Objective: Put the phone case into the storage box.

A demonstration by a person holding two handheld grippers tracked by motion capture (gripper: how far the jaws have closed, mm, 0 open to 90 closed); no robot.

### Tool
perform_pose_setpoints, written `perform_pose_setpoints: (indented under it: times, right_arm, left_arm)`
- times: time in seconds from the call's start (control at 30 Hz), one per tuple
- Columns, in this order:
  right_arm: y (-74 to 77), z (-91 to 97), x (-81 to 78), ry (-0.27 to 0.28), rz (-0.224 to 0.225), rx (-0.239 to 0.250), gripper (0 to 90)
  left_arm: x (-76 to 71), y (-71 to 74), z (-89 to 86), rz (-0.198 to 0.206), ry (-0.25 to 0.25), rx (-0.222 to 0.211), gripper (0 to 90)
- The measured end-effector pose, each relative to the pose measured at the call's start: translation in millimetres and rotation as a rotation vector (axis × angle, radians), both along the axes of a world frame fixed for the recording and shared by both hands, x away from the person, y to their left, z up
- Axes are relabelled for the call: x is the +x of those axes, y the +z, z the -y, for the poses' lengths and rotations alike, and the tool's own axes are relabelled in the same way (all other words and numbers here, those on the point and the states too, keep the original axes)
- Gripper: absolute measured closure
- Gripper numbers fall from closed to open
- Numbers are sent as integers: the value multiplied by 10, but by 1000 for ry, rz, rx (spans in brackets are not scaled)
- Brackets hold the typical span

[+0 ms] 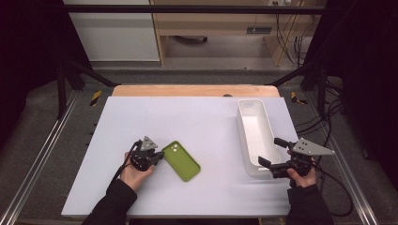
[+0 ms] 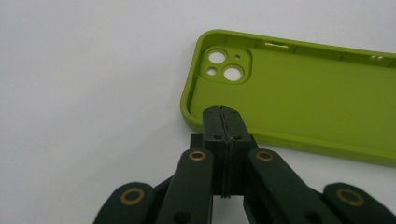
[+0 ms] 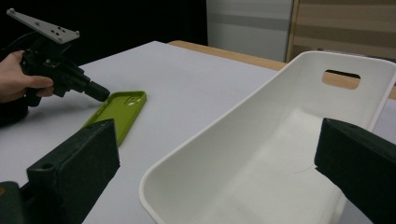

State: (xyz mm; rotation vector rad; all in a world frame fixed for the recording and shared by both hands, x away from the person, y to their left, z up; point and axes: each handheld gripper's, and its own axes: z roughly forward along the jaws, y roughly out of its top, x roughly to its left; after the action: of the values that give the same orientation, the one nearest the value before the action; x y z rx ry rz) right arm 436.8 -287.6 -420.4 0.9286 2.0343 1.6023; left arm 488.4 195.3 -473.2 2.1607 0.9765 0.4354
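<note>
Green silicone phone case (image 1: 181,160) lies outside the empty white plastic bin (image 1: 255,136), unlifted; left gripper (image 2: 223,122) is closed at its rim, right gripper (image 1: 273,154) held open.

The right gripper (image 3: 219,163) has its jaws spread wide, one on each side of the near end of the white bin (image 3: 280,140) (neither pad touching it). Beyond its left jaw, the left gripper (image 3: 100,93) noses against the green phone case (image 3: 116,114).

overhead forward-down, gripper cameras close, low
</note>
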Motion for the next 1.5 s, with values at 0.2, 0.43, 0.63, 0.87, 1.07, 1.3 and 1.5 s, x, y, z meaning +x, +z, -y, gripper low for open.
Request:
perform_pose_setpoints:
  times: [0.2,0.43,0.63,0.87,1.07,1.3,1.5]
  right_arm:
    - [0,0,0,1,0,0,5]
    - [2,2,0,2,1,0,5]
    - [2,0,-1,2,0,1,5]
    - [8,7,-6,3,1,5,5]
    - [10,10,-6,3,3,3,5]
    - [4,2,-5,7,1,-5,5]
    - [0,-4,-4,9,-1,-9,5]
  left_arm:
    - [41,-6,27,10,8,0,900]
    - [110,-22,70,22,8,-11,900]
    - [169,-32,130,32,8,-15,900]
    - [173,-18,94,26,14,-5,900]
    - [110,129,61,58,4,-48,900]
    - [-31,397,189,94,-63,-98,900]
    - [-129,485,386,103,-133,-97,900]
